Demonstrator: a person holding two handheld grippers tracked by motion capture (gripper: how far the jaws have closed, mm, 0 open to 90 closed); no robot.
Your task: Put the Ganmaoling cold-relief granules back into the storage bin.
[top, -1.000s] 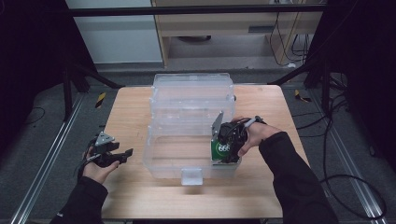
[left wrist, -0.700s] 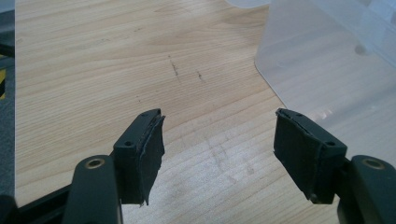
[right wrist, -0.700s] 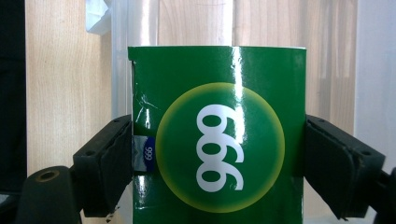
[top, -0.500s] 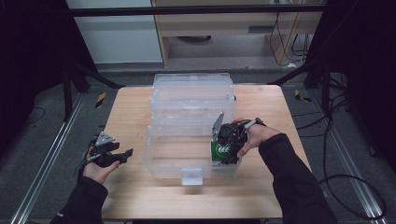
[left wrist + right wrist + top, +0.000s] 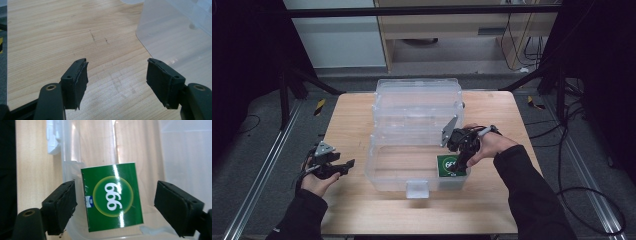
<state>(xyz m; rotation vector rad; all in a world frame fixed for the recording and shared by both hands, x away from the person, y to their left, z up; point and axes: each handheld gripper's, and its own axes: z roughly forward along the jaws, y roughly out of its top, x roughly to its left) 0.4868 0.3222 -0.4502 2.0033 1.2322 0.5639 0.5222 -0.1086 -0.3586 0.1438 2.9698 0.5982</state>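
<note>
Left hand-held gripper [image 5: 343, 165]: I see it low over the counter's left part, held in the person's left hand [image 5: 318, 179], well apart from the bin's left wall. In its own view the jaws stand wide apart with nothing between them, bare wood beneath.

Counter [image 5: 347, 120]: light wood; I note faint scuff marks on the grain in the left gripper view, with the bin's corner at the upper right.

Clear plastic bin [image 5: 384, 175]: stands at the counter's middle, its hinged lid [image 5: 419, 100] thrown back and away from the person. A white latch tab [image 5: 417, 189] sits at the middle of the near wall.

Green box [image 5: 450, 166]: lies inside the bin at its right near corner, close against the walls. In the right gripper view I read a white "999" in a yellow-green ring on its glossy top face [image 5: 113, 196].

Right hand-held gripper [image 5: 458, 161]: reaches down into the bin from the right, held in the person's right hand [image 5: 492, 145]. Its jaws are spread, one on each side of the green box, with a gap on both sides; neither pad touches it, so I record no grip.
</note>
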